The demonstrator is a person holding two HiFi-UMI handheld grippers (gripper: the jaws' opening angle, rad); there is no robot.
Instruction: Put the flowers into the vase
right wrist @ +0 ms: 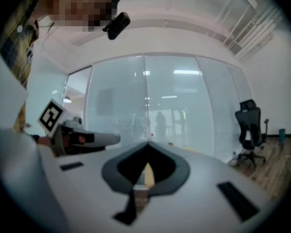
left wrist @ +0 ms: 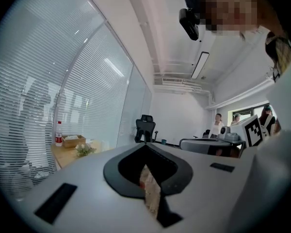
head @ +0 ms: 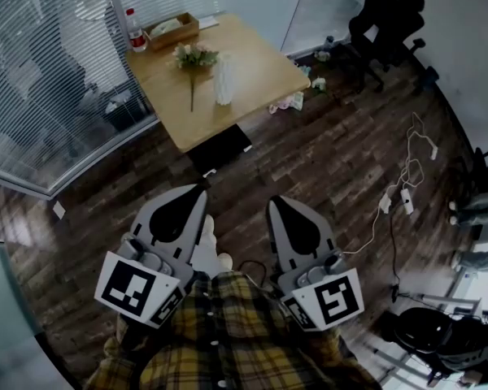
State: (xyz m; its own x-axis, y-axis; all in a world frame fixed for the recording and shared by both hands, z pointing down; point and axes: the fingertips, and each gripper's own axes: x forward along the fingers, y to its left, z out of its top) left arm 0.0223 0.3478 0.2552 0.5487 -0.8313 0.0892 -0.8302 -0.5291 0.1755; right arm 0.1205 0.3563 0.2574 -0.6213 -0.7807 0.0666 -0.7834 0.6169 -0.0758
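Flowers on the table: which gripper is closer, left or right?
Left. The left gripper lines up with the flowers; the right gripper sits farther off to their right. Neither reaches the table.

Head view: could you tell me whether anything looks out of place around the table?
Yes: what look like loose flowers lie scattered on the floor beside the table, not on it. On top, one bunch lies flat by the upright vase.
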